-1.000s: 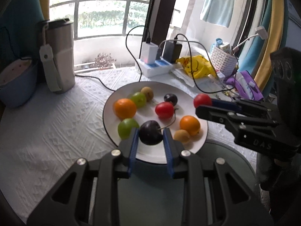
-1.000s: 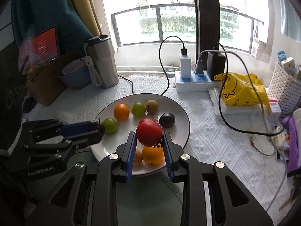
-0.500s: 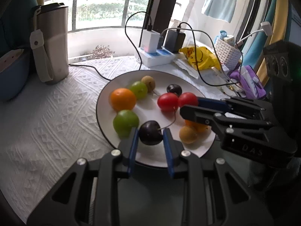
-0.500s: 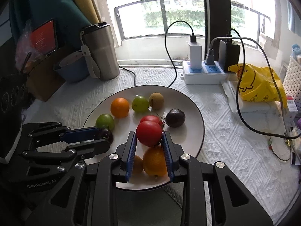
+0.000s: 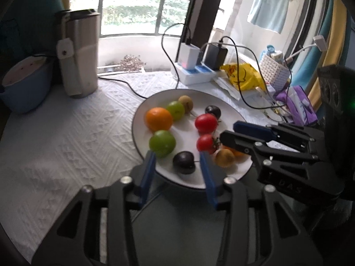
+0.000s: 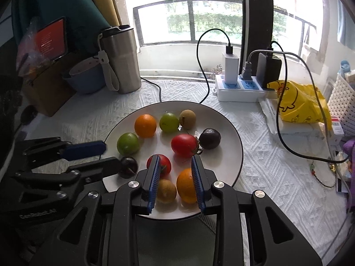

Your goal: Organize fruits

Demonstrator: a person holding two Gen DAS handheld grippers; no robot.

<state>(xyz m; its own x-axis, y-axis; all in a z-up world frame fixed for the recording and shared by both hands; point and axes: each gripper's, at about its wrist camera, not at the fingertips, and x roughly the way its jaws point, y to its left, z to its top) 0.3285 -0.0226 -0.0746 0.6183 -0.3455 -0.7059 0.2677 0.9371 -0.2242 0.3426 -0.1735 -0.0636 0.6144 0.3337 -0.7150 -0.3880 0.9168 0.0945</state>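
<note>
Left gripper [image 5: 177, 156] spread wide, dark plum [image 5: 183, 159] lying free between its fingers on the near part of the white plate [image 6: 230, 133]. Right gripper [image 6: 175, 161] likewise spread, holding nothing, red tomato [image 6: 163, 163] resting on the plate just beside its left finger. Plate on the bench [image 6: 266, 168], carrying oranges, green fruits and a second tomato [image 6: 184, 144] farther back.

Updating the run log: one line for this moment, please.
left gripper: open, dark plum on plate | right gripper: open, red tomato on plate | nothing held
</note>
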